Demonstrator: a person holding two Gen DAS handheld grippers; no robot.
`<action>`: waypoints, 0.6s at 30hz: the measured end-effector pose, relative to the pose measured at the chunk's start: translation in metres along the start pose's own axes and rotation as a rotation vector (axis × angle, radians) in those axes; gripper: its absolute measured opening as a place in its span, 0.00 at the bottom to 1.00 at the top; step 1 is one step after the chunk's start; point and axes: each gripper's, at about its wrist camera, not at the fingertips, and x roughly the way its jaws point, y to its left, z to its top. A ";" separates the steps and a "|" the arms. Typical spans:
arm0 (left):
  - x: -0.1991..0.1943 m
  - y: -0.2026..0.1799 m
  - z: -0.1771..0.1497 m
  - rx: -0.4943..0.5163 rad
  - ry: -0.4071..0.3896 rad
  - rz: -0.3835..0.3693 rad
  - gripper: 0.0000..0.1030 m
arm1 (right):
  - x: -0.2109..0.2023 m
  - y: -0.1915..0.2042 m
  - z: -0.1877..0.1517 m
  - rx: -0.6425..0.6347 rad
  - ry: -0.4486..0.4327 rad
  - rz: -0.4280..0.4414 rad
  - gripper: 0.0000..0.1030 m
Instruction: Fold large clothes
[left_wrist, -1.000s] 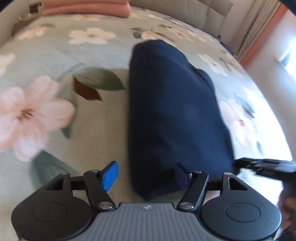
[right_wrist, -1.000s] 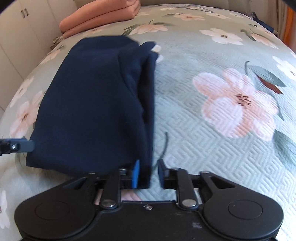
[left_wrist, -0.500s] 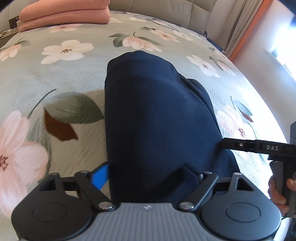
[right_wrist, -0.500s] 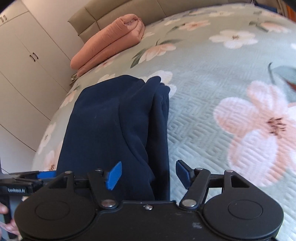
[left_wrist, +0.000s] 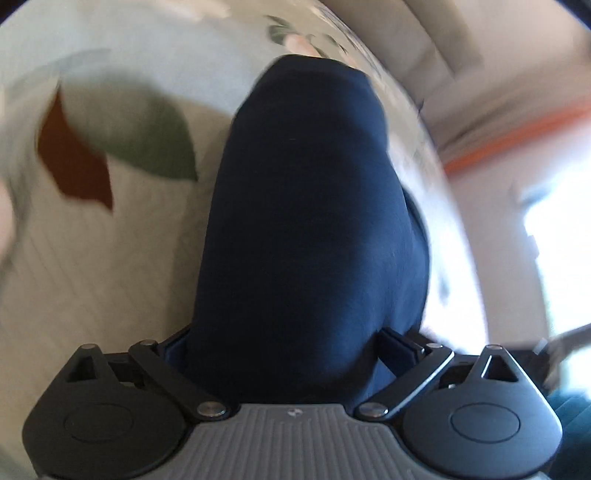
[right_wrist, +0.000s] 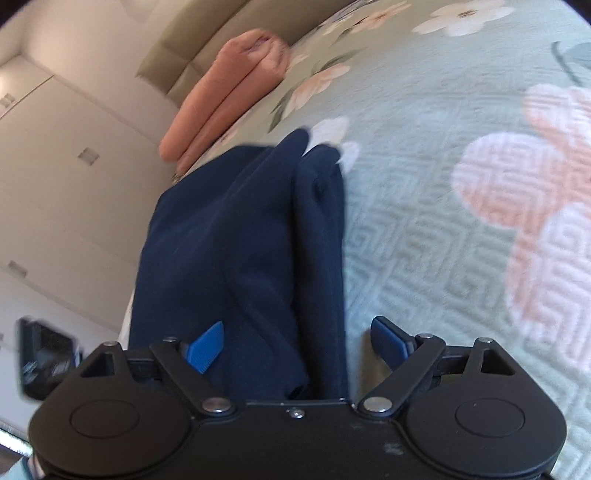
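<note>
Two grippers straddle one folded navy garment (left_wrist: 310, 236) lying on the flowered bedspread (left_wrist: 110, 266). In the left wrist view, the left gripper (left_wrist: 284, 343) has its jaws spread wide around the near end, fabric bulging between them; whether they pinch is unclear. The picture is blurred. Judging by this, a further fold or a lift is in hand, needing both to close together.

In the right wrist view, the right gripper (right_wrist: 295, 343) is wide open over the garment's layered right edge (right_wrist: 321, 258), gripping nothing. A folded pink blanket (right_wrist: 225, 99) lies far off, well clear.
</note>
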 end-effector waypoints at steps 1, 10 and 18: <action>0.000 0.004 -0.001 -0.027 -0.011 -0.021 0.97 | 0.000 0.003 -0.002 -0.020 0.002 -0.001 1.00; -0.026 -0.013 -0.020 0.096 -0.097 -0.055 0.55 | -0.005 0.033 -0.018 -0.054 -0.009 0.036 0.61; -0.104 -0.017 -0.055 0.117 -0.138 -0.199 0.54 | -0.055 0.114 -0.049 -0.152 -0.072 0.030 0.61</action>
